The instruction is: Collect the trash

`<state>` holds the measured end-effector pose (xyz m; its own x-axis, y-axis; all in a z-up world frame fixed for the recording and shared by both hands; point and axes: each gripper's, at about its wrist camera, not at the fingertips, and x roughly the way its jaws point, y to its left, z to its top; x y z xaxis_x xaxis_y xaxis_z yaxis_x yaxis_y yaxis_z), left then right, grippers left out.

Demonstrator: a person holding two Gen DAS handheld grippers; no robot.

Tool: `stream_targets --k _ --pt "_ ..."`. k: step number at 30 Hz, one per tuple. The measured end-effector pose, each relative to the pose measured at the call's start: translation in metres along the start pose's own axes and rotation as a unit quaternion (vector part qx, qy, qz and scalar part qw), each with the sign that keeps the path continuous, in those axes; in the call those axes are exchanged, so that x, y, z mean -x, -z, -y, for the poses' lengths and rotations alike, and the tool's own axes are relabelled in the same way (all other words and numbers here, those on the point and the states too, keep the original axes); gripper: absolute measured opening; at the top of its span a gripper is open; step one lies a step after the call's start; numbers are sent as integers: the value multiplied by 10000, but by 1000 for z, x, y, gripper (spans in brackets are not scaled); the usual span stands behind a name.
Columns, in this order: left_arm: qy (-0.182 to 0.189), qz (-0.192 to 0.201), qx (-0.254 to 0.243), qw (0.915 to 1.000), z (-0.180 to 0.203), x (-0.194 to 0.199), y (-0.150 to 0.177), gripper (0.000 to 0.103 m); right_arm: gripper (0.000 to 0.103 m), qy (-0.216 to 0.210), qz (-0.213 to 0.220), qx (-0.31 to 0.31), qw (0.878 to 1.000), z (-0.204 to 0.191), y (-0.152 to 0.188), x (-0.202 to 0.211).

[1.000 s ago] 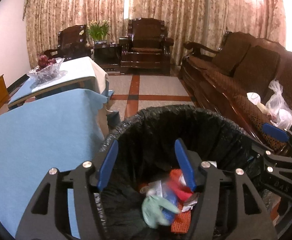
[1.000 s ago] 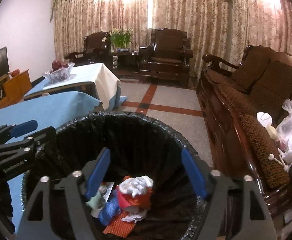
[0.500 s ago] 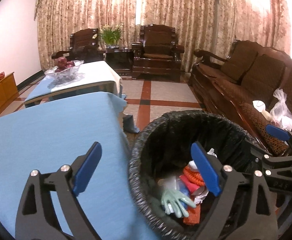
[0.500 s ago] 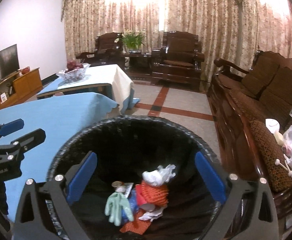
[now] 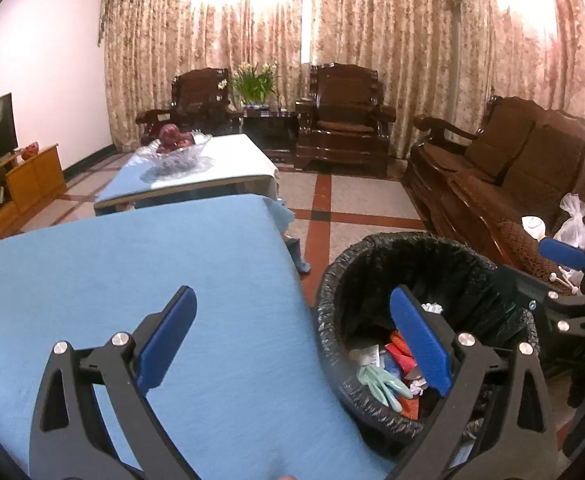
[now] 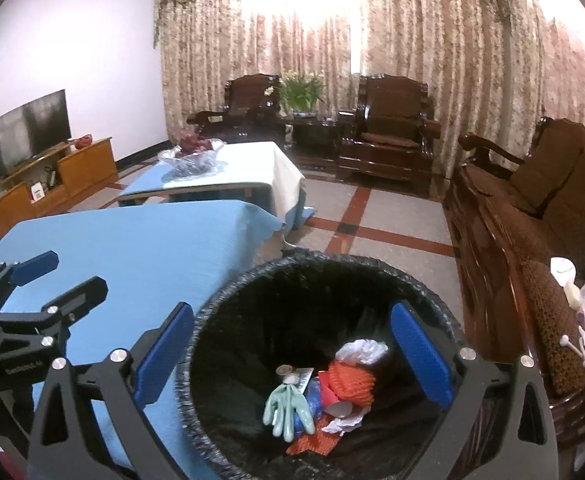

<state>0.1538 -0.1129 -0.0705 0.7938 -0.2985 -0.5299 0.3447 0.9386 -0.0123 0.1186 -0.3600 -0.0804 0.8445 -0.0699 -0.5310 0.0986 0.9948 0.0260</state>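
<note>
A trash bin lined with a black bag stands on the floor beside a blue-covered table. In it lie a green glove, an orange net, a white crumpled wad and other scraps. My right gripper hangs open over the bin with nothing between its blue pads. My left gripper is over the table's edge, left of the bin. Its jaws are opening and nothing is between them. The glove also shows in the left wrist view.
A dark wooden sofa runs along the right, with a white plastic bag on its seat. Beyond the blue table stands a second table with a glass fruit bowl. Armchairs line the curtains, and a TV stand stands at the left.
Both grippers' jaws have spread wider, and both have risen and drawn back from the bin, the left one out over the blue table. The green glove has settled on the heap.
</note>
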Motion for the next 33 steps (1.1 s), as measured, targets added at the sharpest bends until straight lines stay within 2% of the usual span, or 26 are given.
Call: stream_targets --k 10,20,33 --pt "-153 154 48 9998 -7 52 -7 95 97 -132 270 101 9995 -17 -14 47" --pt "-245 398 104 9989 -7 94 -12 95 97 -140 364 147 9991 -24 -18 66" --pt "-303 485 157 9982 -12 110 -13 95 97 -152 467 281 9984 -34 -16 73"
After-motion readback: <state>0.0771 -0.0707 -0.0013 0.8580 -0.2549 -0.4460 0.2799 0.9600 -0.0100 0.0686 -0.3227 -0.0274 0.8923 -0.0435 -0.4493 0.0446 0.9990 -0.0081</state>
